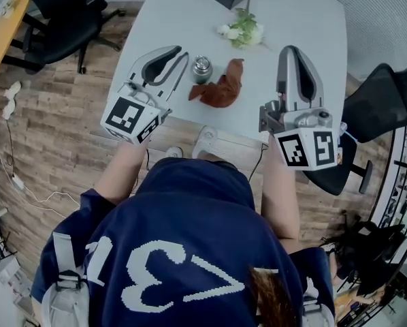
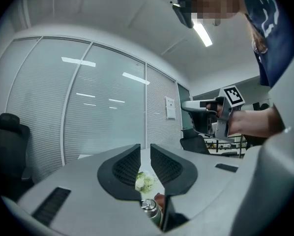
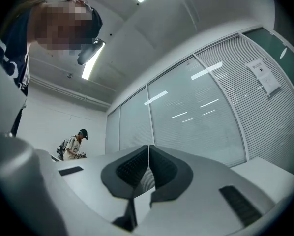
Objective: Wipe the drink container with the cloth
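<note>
Though not yet touched, flask [image 1: 202,69]: stands upright close to the near edge of the table [image 1: 292,19], between the two tongs.
Cloth [image 1: 220,87]: rust-red and bunched, at 4 o'clock of the flask and just beside it; whether they touch cannot be told.
Left tongs [image 1: 182,54]: at 9 o'clock of the flask, near it, jaws a narrow slit apart and pinching nothing.
Right tongs [image 1: 292,52]: at 3 o'clock of the cloth, well apart from it, jaws pressed together and empty.
Flowers [image 1: 243,31]: at 1 o'clock of the flask, near.
Risk, tipping: the slit looks too narrow for the flask, so if the left tongs arrive unspread they would likely shove it over, and it could roll off the near edge.
Risk, slipping: the flask looks like polished metal, so a light or off-centre pinch may let it twist out during wiping.
Risk, cloth: shut right tongs would only push the heap, and pushing it against the flask could knock the flask over.
Risk, flowers: a wide wiping stroke toward 1 o'clock may sweep them.
</note>
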Motion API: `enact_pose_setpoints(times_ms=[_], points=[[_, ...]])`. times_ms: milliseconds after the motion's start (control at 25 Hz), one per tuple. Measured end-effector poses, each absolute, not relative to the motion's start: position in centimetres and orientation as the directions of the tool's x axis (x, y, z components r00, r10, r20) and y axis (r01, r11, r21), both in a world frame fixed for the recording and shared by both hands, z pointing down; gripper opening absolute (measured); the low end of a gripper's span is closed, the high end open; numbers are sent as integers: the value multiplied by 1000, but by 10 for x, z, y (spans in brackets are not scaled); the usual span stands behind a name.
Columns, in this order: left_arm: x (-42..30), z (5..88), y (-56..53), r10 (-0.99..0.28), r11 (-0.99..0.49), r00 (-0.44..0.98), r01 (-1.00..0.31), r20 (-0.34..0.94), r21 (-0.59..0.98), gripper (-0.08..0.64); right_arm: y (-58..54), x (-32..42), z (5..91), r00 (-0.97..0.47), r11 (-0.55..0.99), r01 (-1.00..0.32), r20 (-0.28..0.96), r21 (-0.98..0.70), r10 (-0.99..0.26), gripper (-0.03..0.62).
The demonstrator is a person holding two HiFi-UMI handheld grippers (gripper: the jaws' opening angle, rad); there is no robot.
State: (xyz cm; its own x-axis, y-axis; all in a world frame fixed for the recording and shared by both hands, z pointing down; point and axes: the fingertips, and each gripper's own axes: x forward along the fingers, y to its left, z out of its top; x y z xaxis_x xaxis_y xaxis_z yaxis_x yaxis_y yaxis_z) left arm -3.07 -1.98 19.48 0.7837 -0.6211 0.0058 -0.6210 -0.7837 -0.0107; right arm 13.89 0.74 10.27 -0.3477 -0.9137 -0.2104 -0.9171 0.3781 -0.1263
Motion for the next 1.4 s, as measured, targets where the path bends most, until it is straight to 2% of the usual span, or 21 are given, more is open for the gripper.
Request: enact_pose_setpoints(times_ms=[160, 280, 400, 480, 560, 800, 920, 1040, 1200, 1400], points=[[-14, 210, -42, -638, -770, 770, -638, 10, 12, 56, -29, 161, 118, -384, 415, -896, -194, -158, -903, 28], [-2, 238, -50, -632, -770, 770, -636, 84, 40, 135, -45, 161, 144, -428, 446, -876, -133, -181, -894, 28], [10, 266, -52, -596, -790, 786, -610, 163, 54, 156, -55, 149, 174, -468, 469, -863, -53, -187, -882, 31], [15, 286, -54, -559, -811, 802, -582, 209, 65, 166, -62, 142, 196, -478, 469, -864, 1, -184, -879, 55], [21, 309, -55, -508, -833, 818, -546, 269, 86, 198, -67, 135, 224, -482, 462, -866, 72, -192, -873, 124], [37, 355, -60, -371, -890, 835, -444, 405, 100, 250, -57, 120, 349, -490, 463, -869, 418, -172, -765, 189], [40, 368, -59, -316, -906, 849, -403, 423, 132, 253, -31, 104, 415, -506, 475, -852, 581, -221, -638, 232], [44, 374, -57, -274, -917, 860, -368, 431, 152, 253, -8, 89, 458, -488, 485, -847, 680, -218, -547, 253], [49, 374, -57, -254, -924, 883, -342, 396, 171, 253, 3, 78, 488, -445, 503, -847, 748, -172, -492, 262], [49, 372, -54, -228, -933, 894, -314, 386, 175, 253, 2, 72, 497, -396, 532, -843, 755, -74, -522, 261]])
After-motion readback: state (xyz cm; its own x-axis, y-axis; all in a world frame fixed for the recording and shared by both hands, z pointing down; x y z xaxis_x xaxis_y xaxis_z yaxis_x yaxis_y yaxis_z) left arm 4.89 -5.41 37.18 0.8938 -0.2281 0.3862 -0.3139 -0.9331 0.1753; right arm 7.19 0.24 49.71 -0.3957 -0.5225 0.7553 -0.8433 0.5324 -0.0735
